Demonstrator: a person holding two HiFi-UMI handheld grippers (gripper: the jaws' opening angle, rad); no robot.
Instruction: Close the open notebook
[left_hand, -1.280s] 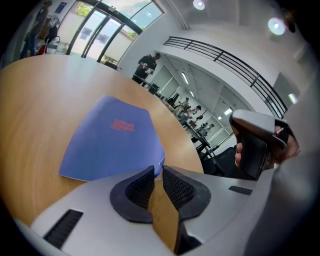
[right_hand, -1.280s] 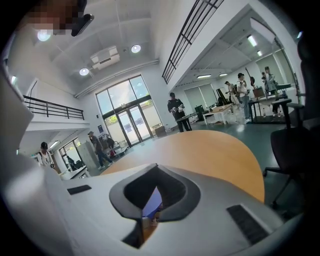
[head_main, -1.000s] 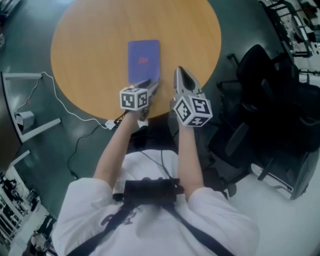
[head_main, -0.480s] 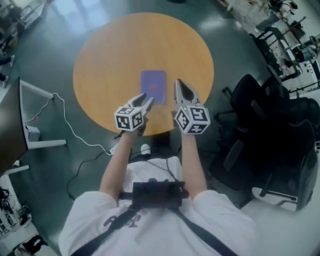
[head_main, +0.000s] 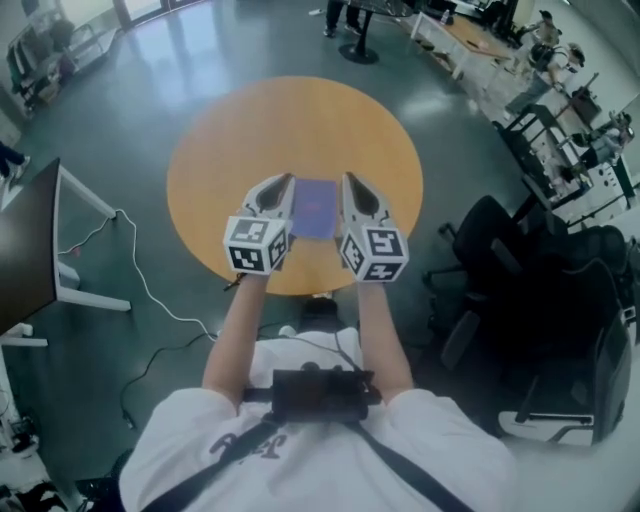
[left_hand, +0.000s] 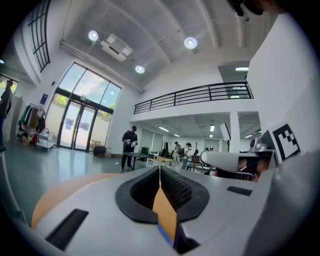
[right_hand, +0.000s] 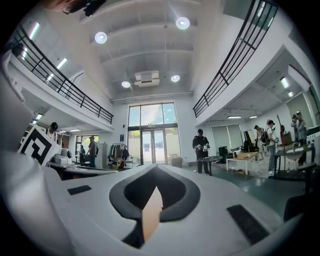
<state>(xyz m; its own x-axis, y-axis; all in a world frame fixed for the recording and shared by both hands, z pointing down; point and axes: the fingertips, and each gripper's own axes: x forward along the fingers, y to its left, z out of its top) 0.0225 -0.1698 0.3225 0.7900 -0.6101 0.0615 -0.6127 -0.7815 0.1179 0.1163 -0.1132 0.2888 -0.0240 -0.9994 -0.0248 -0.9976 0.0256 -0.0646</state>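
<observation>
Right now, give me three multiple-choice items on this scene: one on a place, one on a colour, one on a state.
1. Where does the notebook lie?
A. on a shelf
B. on the round table
C. in a box

2. What colour is its cover?
A. purple
B. red
C. green

3. In what state is the notebook?
A. open flat, pages showing
B. standing on edge
C. closed, lying flat

Answers:
1 B, in the head view it rests on the table's wooden top.
2 A, the cover facing up is purple.
3 C, only the cover shows and no pages are visible.
</observation>
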